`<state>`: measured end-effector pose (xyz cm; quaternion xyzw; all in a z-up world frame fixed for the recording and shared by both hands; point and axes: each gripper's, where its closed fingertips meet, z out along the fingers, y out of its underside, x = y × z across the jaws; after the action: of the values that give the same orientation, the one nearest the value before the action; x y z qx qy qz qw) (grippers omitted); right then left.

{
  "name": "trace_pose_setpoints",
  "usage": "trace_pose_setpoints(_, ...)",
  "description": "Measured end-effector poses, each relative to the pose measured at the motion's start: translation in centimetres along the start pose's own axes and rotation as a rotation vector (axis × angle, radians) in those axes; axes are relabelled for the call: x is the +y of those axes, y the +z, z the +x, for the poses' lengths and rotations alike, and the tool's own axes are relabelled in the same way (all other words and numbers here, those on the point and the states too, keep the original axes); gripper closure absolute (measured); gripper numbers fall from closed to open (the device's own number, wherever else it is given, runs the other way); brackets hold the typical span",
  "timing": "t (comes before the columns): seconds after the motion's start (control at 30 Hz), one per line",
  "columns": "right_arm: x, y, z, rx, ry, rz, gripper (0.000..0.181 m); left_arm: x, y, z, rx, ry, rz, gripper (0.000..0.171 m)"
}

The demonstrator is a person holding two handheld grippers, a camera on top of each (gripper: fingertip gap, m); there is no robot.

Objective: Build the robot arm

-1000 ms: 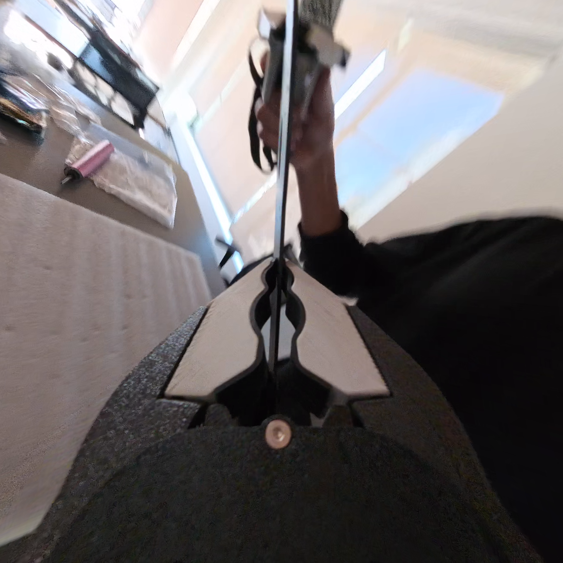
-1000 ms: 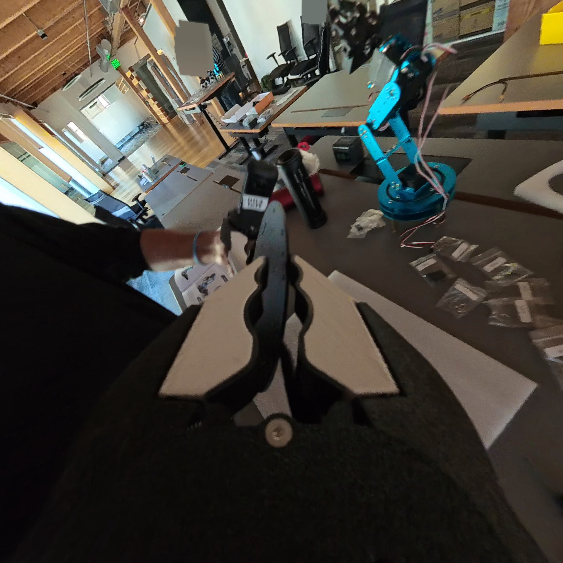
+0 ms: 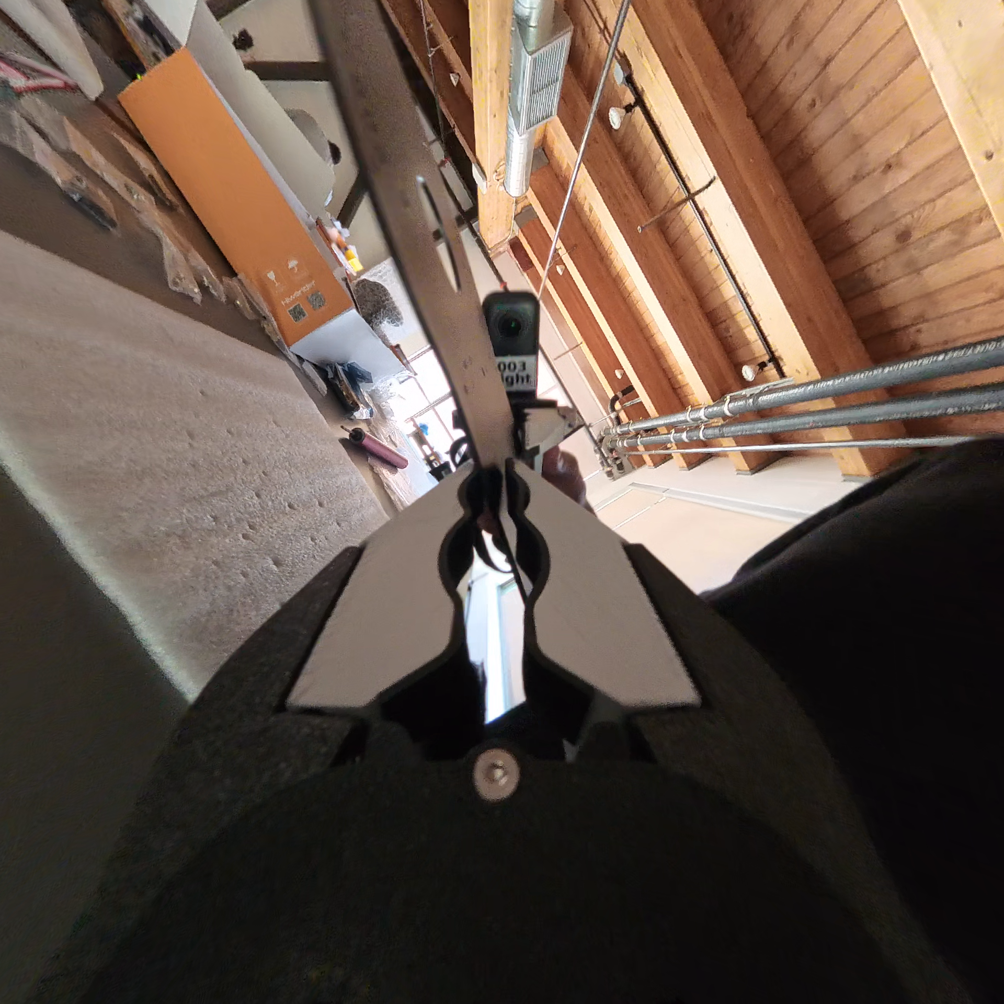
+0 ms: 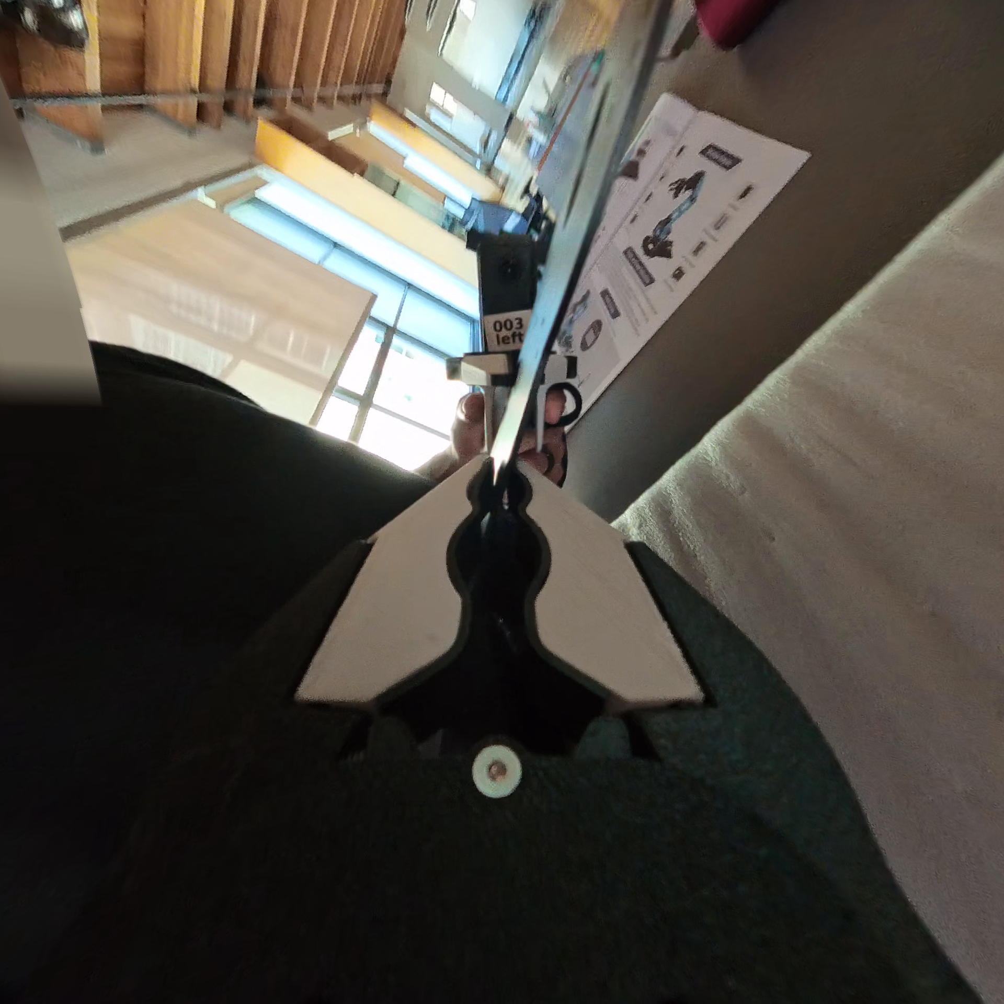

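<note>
- The left gripper [image 3: 493, 467] is closed on a thin dark plate [image 3: 413, 228], its two pale fingers [image 3: 396, 592] pinching the plate's edge between their tips.
- In the left wrist view the plate runs up and to the left from the fingertips and has a narrow slot cut through it.
- The right gripper [image 4: 497, 467] is likewise clamped on the plate [image 4: 576, 206], seen nearly edge-on and slanting up to the right; this view is somewhat blurred.
- Each gripper shows in the other's view at the far end of the plate: the right one [image 3: 535, 429] with its camera just right of the plate, the left one [image 4: 510, 375] straddling the plate with a hand [image 4: 472, 429] around its handle.
- The plate is held in the air between the two grippers, touching nothing else that can be seen.
- Below the left gripper lies a pale foam pad [image 3: 179, 413]; beyond it, on the table, a pink cylinder [image 3: 380, 448] and an orange box [image 3: 228, 179].
- Wooden ceiling [image 3: 815, 190] and metal pipes [image 3: 815, 402] fill the right of the left wrist view.
- In the right wrist view a printed sheet [image 4: 679, 217] lies on the dark table [image 4: 869, 81] behind the plate, with the foam pad [image 4: 815, 516] to the right.
- A dark sleeve [image 4: 190, 543] fills the left of that view.
</note>
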<state>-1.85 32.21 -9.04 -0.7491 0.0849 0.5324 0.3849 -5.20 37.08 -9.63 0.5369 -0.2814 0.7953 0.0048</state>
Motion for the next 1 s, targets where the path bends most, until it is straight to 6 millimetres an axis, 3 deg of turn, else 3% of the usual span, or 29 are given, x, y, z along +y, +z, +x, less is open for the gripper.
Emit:
trace_pose_setpoints(0.07, -0.7, 0.6, -0.2, 0.003, -0.005, -0.073, 0.178, -0.5, -0.5, 0.3, 0.003, 0.039, -0.017, 0.146)
trace_pose_setpoints(0.17, -1.7, 1.3, 0.0, 0.001, 0.014, -0.159, 0.177, -1.1, -1.2, 0.3, 0.011, 0.065, -0.059, 0.138)
trace_pose_setpoints(0.27, -2.1, 2.2, 0.0, 0.0, -0.028, -0.259, 0.178, -2.5, -2.2, -0.1, 0.026, 0.058, -0.042, 0.133)
trace_pose_setpoints(0.43, -1.9, 4.1, 0.3, -0.014, 0.009, -0.408, 0.18, -6.9, -4.8, -1.6, 0.024, 0.045, 0.057, 0.13)
trace_pose_setpoints(0.5, -1.8, 4.4, 0.5, -0.023, 0.025, -0.464, 0.18, -7.9, -6.0, -2.6, -0.002, 0.054, 0.059, 0.138)
trace_pose_setpoints(0.6, -1.3, 4.4, 1.0, -0.002, 0.015, -0.57, 0.179, -8.1, -7.3, -4.2, -0.046, 0.063, 0.0, 0.152)
trace_pose_setpoints(0.63, -1.2, 4.3, 1.2, 0.01, 0.017, -0.601, 0.18, -8.0, -7.4, -4.3, -0.04, 0.059, -0.02, 0.162)
trace_pose_setpoints(0.73, -1.2, 3.5, 2.3, 0.066, 0.006, -0.652, 0.181, -7.4, -7.5, -3.2, -0.048, 0.092, -0.067, 0.166)
trace_pose_setpoints(0.83, -1.4, 1.8, 3.4, 0.136, -0.043, -0.681, 0.179, -6.1, -6.5, -1.5, -0.087, 0.097, -0.098, 0.169)
trace_pose_setpoints(0.93, -1.3, -0.4, 2.7, 0.122, -0.09, -0.725, 0.18, -4.4, -4.9, -0.1, -0.106, 0.037, -0.078, 0.169)
trace_pose_setpoints(1.0, -0.9, -2.1, 2.2, 0.108, -0.111, -0.788, 0.181, -3.0, -3.8, -0.2, -0.113, -0.054, -0.048, 0.168)
